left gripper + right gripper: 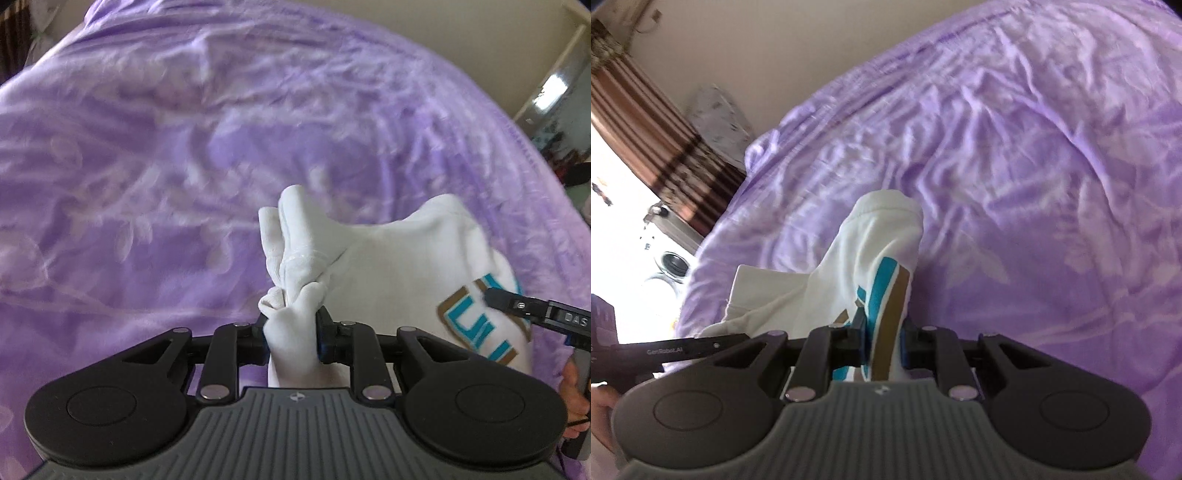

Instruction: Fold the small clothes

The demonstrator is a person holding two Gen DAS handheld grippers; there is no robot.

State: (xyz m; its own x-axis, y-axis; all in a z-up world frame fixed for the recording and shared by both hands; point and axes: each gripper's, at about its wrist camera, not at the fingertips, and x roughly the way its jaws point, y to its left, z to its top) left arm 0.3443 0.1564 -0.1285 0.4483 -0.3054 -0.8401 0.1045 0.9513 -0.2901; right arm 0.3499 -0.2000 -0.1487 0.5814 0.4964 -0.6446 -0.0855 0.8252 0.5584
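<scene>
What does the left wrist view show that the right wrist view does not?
Only the left wrist view: the left gripper clamped on a bunched plain white fold, and a bright doorway. Only the right wrist view: the right gripper clamped on the teal and brown print, brown striped curtains, a washing machine. Both: the white printed cotton garment and the purple plush blanket.

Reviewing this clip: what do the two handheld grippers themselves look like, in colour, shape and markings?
Both match. The left gripper and the right gripper each have a grey ribbed body with a small round emblem, two black rounded side lobes with a disc each, black linkage arms with silver pins, and blue pads inside the fingers. Seen side-on, the right one reads "DAS", the left "GenRobot.AI".
</scene>
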